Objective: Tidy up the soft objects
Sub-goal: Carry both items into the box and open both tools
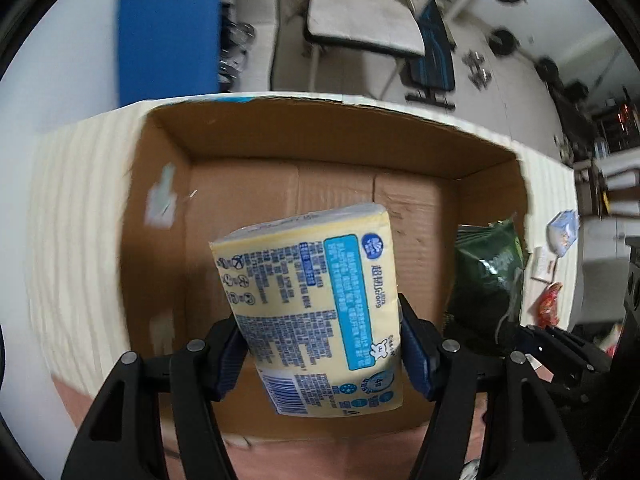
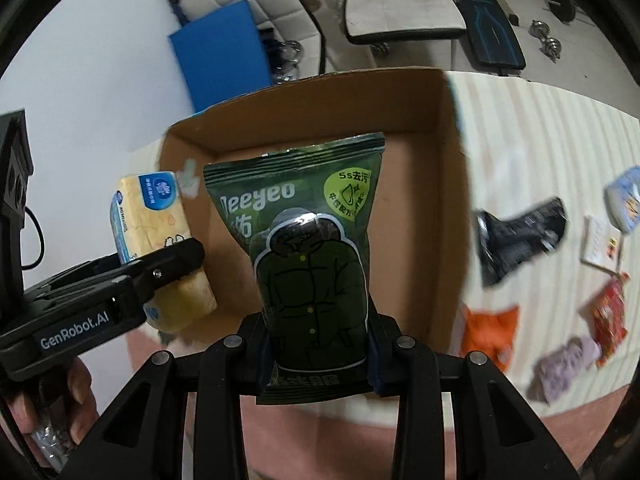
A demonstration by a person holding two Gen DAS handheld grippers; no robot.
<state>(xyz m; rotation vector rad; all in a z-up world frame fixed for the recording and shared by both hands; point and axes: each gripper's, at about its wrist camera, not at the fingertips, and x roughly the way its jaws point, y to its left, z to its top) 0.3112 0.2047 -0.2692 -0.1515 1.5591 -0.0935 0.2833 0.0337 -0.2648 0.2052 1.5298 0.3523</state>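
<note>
My left gripper (image 1: pixel 320 344) is shut on a yellow tissue pack (image 1: pixel 312 308) with blue print, held over the open cardboard box (image 1: pixel 332 184). My right gripper (image 2: pixel 318 344) is shut on a dark green wipes pack (image 2: pixel 308 256), held above the same box (image 2: pixel 416 216). The green pack also shows at the right in the left wrist view (image 1: pixel 486 280). The tissue pack (image 2: pixel 156 224) and the left gripper (image 2: pixel 168 264) show at the left in the right wrist view. The box floor is bare.
The box stands on a cream striped table (image 2: pixel 540 152). To its right lie a black sock (image 2: pixel 520 236), an orange cloth (image 2: pixel 488 332), a purple cloth (image 2: pixel 564 364), a red packet (image 2: pixel 608 316) and small cards (image 2: pixel 604 248). A blue mat (image 1: pixel 168 32) and a bench (image 1: pixel 360 20) stand behind.
</note>
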